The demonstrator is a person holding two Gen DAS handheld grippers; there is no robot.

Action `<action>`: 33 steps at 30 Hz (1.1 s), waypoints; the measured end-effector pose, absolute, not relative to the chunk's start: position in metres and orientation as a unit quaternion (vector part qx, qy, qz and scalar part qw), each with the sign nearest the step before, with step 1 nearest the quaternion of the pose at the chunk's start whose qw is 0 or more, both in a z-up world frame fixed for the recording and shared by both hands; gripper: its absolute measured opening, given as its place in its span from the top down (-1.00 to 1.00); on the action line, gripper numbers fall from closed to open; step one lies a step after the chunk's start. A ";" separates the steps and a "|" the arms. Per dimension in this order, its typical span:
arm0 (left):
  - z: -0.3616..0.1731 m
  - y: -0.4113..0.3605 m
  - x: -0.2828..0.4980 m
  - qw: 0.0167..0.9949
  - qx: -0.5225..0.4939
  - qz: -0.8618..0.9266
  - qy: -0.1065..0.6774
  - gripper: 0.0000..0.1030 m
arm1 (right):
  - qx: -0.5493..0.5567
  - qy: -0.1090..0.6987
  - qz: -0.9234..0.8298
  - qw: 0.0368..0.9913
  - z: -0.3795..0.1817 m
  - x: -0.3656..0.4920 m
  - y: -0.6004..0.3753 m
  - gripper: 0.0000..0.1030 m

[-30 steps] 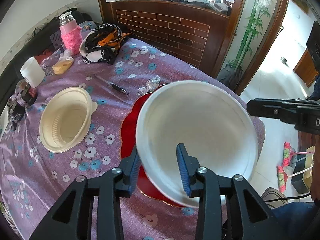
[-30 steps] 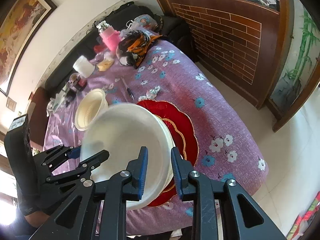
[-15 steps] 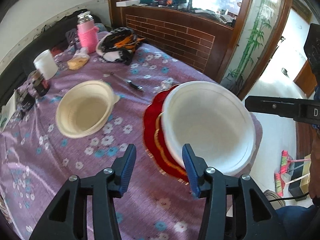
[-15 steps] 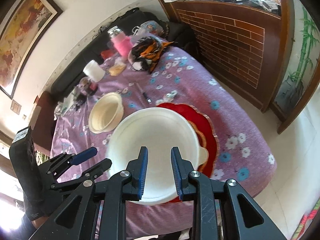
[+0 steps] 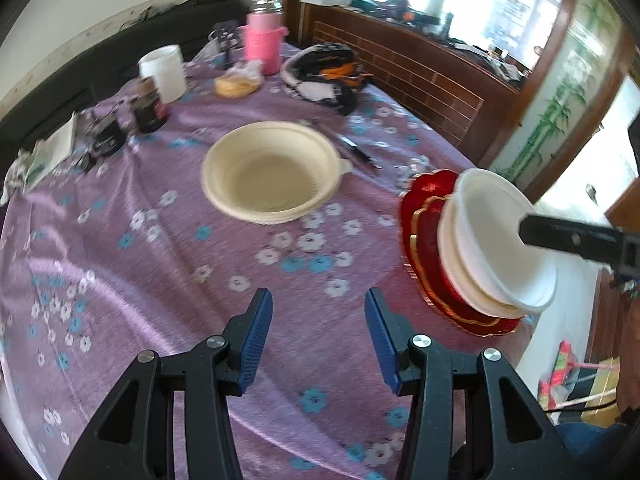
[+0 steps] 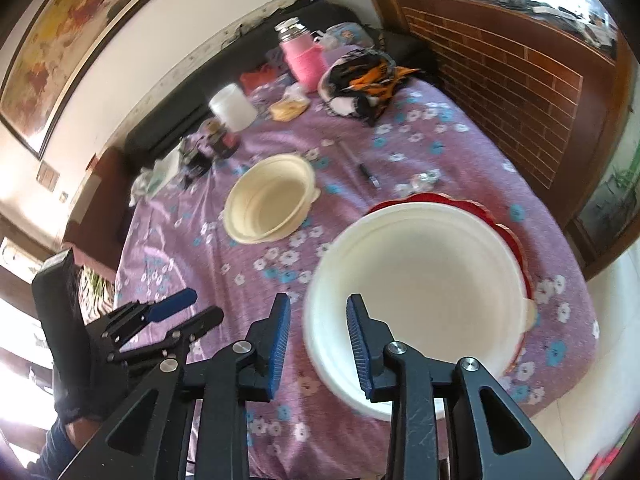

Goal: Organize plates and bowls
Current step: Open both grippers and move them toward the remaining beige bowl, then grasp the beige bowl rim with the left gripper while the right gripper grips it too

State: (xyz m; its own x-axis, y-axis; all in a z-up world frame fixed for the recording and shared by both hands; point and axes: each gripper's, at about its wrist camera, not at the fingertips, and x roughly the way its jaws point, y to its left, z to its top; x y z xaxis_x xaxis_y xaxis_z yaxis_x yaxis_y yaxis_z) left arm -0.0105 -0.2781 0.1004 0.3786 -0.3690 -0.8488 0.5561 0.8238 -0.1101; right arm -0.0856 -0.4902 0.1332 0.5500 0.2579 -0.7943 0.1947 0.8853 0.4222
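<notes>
Left wrist view: the left tool [image 5: 318, 326] hangs at the bottom centre of the frame with its blue pads apart and nothing between them, only the purple flowered cloth of the table [image 5: 160, 264] below. A cream bowl [image 5: 272, 170] sits open side up at the middle of the frame. At the right edge a white bowl [image 5: 492, 240] stands stacked on the red plate [image 5: 424, 236], and a finger of the right tool [image 5: 568, 238] reaches over its rim. A pink flask [image 5: 262, 40] and a white cup [image 5: 164, 70] stand along the top.

Right wrist view: the right tool [image 6: 318, 332] fills the bottom centre; its jaws are opening, and the near rim of the white bowl [image 6: 424, 292] lies between the pads. The red plate [image 6: 504, 224] shows behind that bowl, the cream bowl [image 6: 270, 198] lies upper left of it, and the left tool [image 6: 188, 306] is at the lower left
</notes>
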 end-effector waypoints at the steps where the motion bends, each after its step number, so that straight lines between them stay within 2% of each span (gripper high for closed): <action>1: 0.099 -0.273 -0.006 0.825 0.093 -0.276 0.484 0.09 | 0.237 0.476 0.023 0.847 0.133 -0.084 -0.487 0.38; 10: 0.093 -0.253 0.041 0.824 0.076 -0.255 0.500 0.09 | 0.231 0.493 0.033 0.838 0.128 -0.063 -0.477 0.35; 19: 0.085 -0.261 0.124 0.817 0.085 -0.242 0.517 0.08 | 0.270 0.513 0.040 0.814 0.131 -0.005 -0.476 0.35; 25: 0.057 -0.278 0.178 0.797 0.085 -0.239 0.548 0.07 | 0.316 0.546 0.002 0.776 0.096 0.051 -0.475 0.33; 33: 0.030 -0.291 0.208 0.784 0.065 -0.242 0.568 0.07 | 0.334 0.582 -0.038 0.741 0.051 0.089 -0.477 0.33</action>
